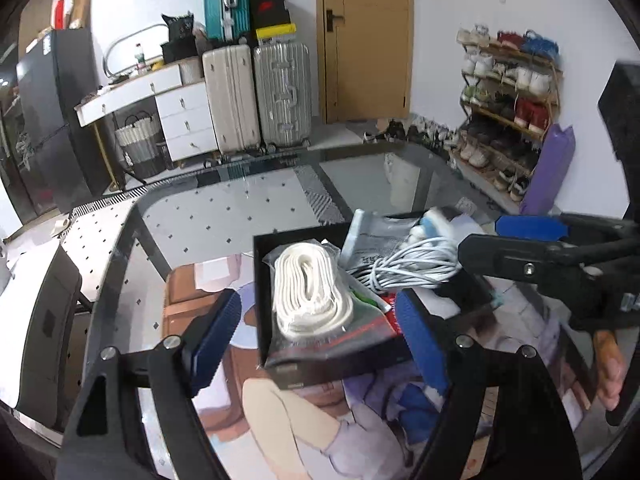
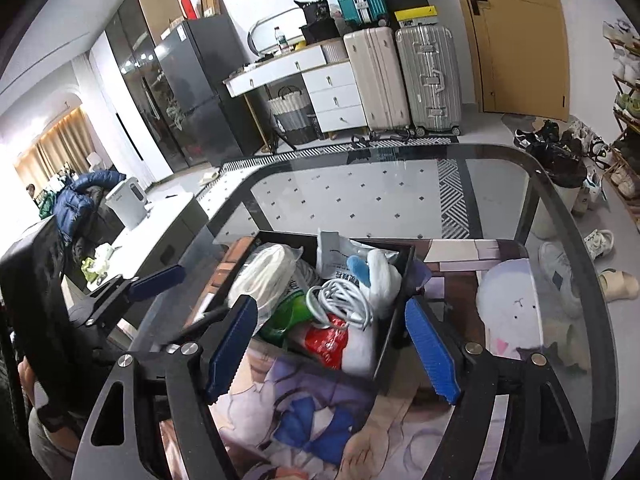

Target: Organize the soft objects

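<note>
A black box [image 1: 262, 280] [image 2: 394, 338] sits on the glass table over a printed mat. It holds a bagged white strap [image 1: 310, 294] [image 2: 264, 276], a coiled white cable [image 1: 412, 268] [image 2: 344, 300], a grey pouch [image 1: 376, 232], a red bag [image 2: 326, 340] and a blue-and-white plush [image 2: 376, 276]. My left gripper [image 1: 316, 340] is open, its fingers either side of the box's near end. My right gripper [image 2: 332, 348] is open, straddling the box's near side; it also shows in the left wrist view [image 1: 516, 240], by the cable.
A round white plush cushion [image 2: 512, 312] lies on the table right of the box. The glass table's dark rim [image 2: 532, 168] curves behind. Suitcases [image 1: 256, 96], a white desk [image 1: 132, 88], a shoe rack [image 1: 508, 112] and a door stand beyond.
</note>
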Demonstrator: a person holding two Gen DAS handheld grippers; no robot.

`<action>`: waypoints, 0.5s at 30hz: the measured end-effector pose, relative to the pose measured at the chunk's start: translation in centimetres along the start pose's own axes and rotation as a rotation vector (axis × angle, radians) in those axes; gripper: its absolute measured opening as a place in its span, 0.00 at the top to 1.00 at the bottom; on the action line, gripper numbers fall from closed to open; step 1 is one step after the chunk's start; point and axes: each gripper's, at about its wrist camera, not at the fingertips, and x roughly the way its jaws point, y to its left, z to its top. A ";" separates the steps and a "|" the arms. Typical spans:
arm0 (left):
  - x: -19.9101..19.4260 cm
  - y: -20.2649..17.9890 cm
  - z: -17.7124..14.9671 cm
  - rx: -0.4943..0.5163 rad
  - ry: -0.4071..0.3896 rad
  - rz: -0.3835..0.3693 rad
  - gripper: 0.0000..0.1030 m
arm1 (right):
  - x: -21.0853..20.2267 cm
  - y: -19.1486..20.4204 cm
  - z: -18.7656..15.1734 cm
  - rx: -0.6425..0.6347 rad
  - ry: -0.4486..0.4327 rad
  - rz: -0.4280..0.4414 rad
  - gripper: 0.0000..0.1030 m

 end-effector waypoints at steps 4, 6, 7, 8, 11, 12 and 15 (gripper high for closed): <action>-3.5 0.1 -0.4 -0.050 -0.053 0.028 0.19 | -3.3 0.9 -1.0 0.001 -0.057 0.009 0.16; -5.4 -0.1 -0.8 -0.053 -0.080 0.080 0.12 | -5.1 1.6 -1.9 -0.001 -0.088 0.015 0.14; -6.5 -0.2 -1.0 -0.057 -0.110 0.105 0.11 | -5.9 2.2 -2.2 -0.012 -0.102 0.011 0.14; -7.3 -0.2 -1.1 -0.058 -0.129 0.112 0.11 | -6.8 2.8 -2.6 -0.031 -0.121 -0.002 0.14; -9.9 -0.6 -2.3 -0.076 -0.185 0.119 0.05 | -9.2 4.7 -3.8 -0.083 -0.178 -0.029 0.11; -10.8 -0.8 -2.9 -0.070 -0.204 0.132 0.02 | -10.2 5.3 -4.4 -0.094 -0.199 -0.032 0.11; -12.7 -1.7 -4.8 -0.030 -0.250 0.187 0.00 | -12.4 6.4 -5.9 -0.107 -0.242 -0.038 0.04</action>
